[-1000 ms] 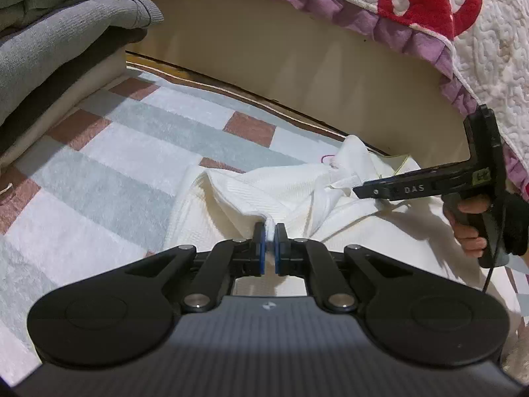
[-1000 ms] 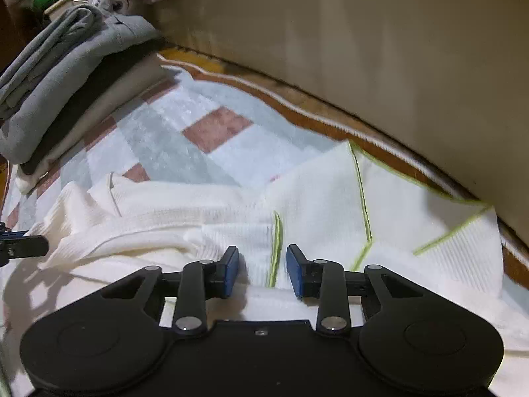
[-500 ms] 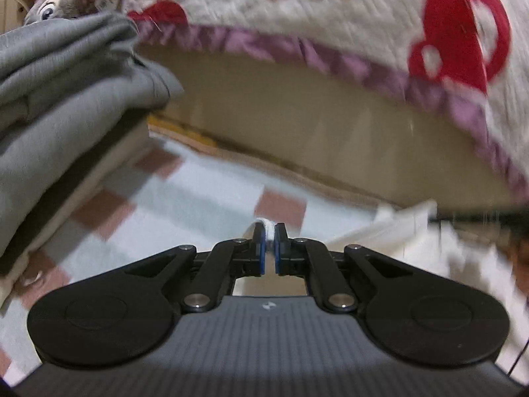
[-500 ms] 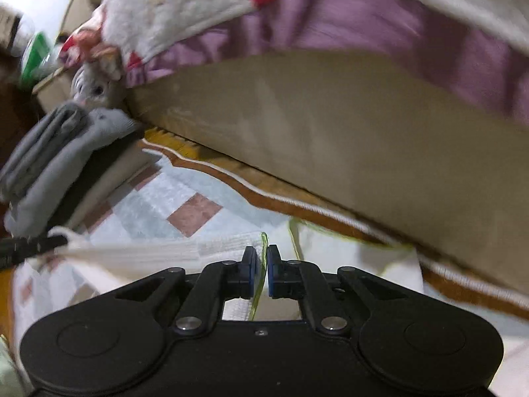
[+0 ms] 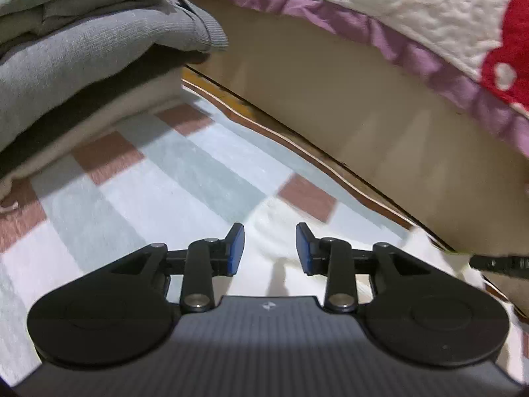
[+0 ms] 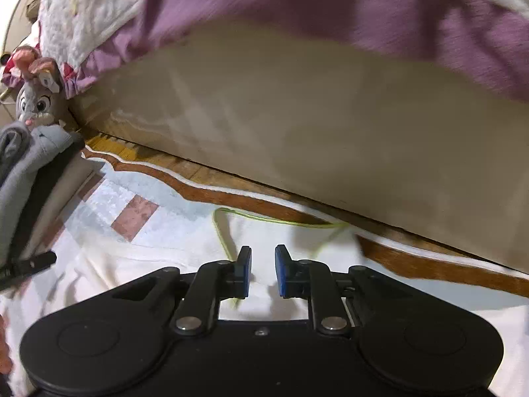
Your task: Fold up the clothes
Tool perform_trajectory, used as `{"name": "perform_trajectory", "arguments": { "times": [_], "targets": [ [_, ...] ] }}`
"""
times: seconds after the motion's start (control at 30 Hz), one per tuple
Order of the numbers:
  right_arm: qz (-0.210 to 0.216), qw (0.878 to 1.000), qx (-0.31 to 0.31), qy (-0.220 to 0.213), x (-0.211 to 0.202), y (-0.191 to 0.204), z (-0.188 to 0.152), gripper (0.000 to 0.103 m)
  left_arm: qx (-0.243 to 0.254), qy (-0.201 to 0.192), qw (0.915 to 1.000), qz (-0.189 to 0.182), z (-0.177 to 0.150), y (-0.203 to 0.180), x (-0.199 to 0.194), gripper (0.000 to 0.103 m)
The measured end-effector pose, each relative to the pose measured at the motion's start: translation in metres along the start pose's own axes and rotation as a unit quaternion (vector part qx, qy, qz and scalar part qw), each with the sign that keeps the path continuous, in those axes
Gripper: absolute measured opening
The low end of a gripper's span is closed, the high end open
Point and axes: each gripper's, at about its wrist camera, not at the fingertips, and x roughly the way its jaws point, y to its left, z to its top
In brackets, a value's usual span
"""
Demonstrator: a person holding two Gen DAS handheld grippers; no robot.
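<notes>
White garment (image 6: pixel 158 258) lies on checked rug (image 5: pixel 185 178) below both grippers.
Left gripper (image 5: pixel 269 248) and right gripper (image 6: pixel 263 271) jaws are opening, gripping nothing; folded grey pile (image 5: pixel 82 49) upper left.

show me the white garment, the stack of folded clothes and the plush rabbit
white garment (image 6: pixel 185 258), right wrist view, flat part left of the lime-stitched edge
stack of folded clothes (image 5: pixel 82 53), left wrist view, grey knit layer
plush rabbit (image 6: pixel 38 102), right wrist view, its face
</notes>
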Motion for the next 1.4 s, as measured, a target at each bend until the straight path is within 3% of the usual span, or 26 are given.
{"name": "perform_trajectory", "arguments": {
  "times": [0.1,0.2,0.3,0.43,0.53,0.63,0.7,0.83,0.9,0.93,0.97,1.03,1.1,1.17,1.23,1.27,1.33,1.4],
  "targets": [
    [-0.016,0.999,-0.018,0.035,-0.015,-0.008,-0.002,0.034,0.038,0.018,0.9985,-0.034,-0.011,-0.012,-0.007,0.033],
    [-0.042,0.997,-0.037,0.044,-0.026,-0.015,-0.01,0.042,0.092,0.034,0.9943,-0.042,-0.018,-0.037,0.004,0.038],
    [-0.081,0.995,-0.024,0.053,-0.034,-0.034,-0.014,0.044,0.092,0.035,0.9939,-0.05,-0.013,-0.052,0.02,0.04],
    [-0.127,0.988,0.08,0.037,-0.058,-0.086,-0.022,0.045,0.098,0.069,0.9911,-0.058,-0.001,-0.067,0.052,0.042],
    [-0.142,0.978,0.153,0.025,-0.067,-0.123,-0.027,0.046,0.142,0.091,0.9839,-0.06,-0.003,-0.085,0.07,0.042],
    [-0.143,0.972,0.185,0.031,-0.063,-0.141,-0.032,0.047,0.162,0.105,0.9784,-0.073,-0.013,-0.101,0.079,0.05],
    [-0.147,0.969,0.195,0.037,-0.06,-0.148,-0.034,0.056,0.16,0.097,0.9793,-0.078,-0.019,-0.108,0.083,0.05],
    [-0.169,0.967,0.183,0.057,-0.049,-0.149,-0.036,0.061,0.166,0.09,0.979,-0.077,-0.025,-0.116,0.093,0.051],
    [-0.183,0.965,0.175,0.069,-0.045,-0.152,-0.039,0.062,0.187,0.085,0.9757,-0.076,-0.027,-0.12,0.095,0.049],
    [-0.188,0.965,0.17,0.073,-0.042,-0.152,-0.04,0.062,0.2,0.082,0.9734,-0.076,-0.027,-0.122,0.096,0.041],
    [-0.192,0.964,0.164,0.077,-0.039,-0.153,-0.04,0.061,0.213,0.08,0.9709,-0.076,-0.028,-0.124,0.097,0.021],
    [-0.198,0.967,0.136,0.09,-0.028,-0.149,-0.041,0.061,0.253,0.057,0.9639,-0.062,-0.034,-0.133,0.094,0.001],
    [-0.215,0.968,0.092,0.095,-0.02,-0.139,-0.042,0.063,0.278,0.042,0.9585,-0.049,-0.039,-0.14,0.092,0.001],
    [-0.223,0.968,0.061,0.095,-0.018,-0.131,-0.042,0.059,0.279,0.032,0.9589,-0.041,-0.04,-0.143,0.089,0.001],
    [-0.217,0.971,0.045,0.094,-0.019,-0.129,-0.042,0.034,0.257,0.024,0.9651,-0.041,-0.034,-0.141,0.087,0.0],
    [-0.213,0.972,0.038,0.094,-0.02,-0.128,-0.042,0.003,0.245,0.022,0.9683,-0.043,-0.03,-0.14,0.086,0.0],
    [-0.24,0.966,0.014,0.091,-0.023,-0.125,-0.042,0.002,0.228,0.021,0.9719,-0.055,-0.023,-0.138,0.084,0.0],
    [-0.251,0.964,0.004,0.087,-0.025,-0.123,-0.04,0.002,0.216,0.047,0.9729,-0.068,-0.018,-0.135,0.085,0.003]
  ]
}}
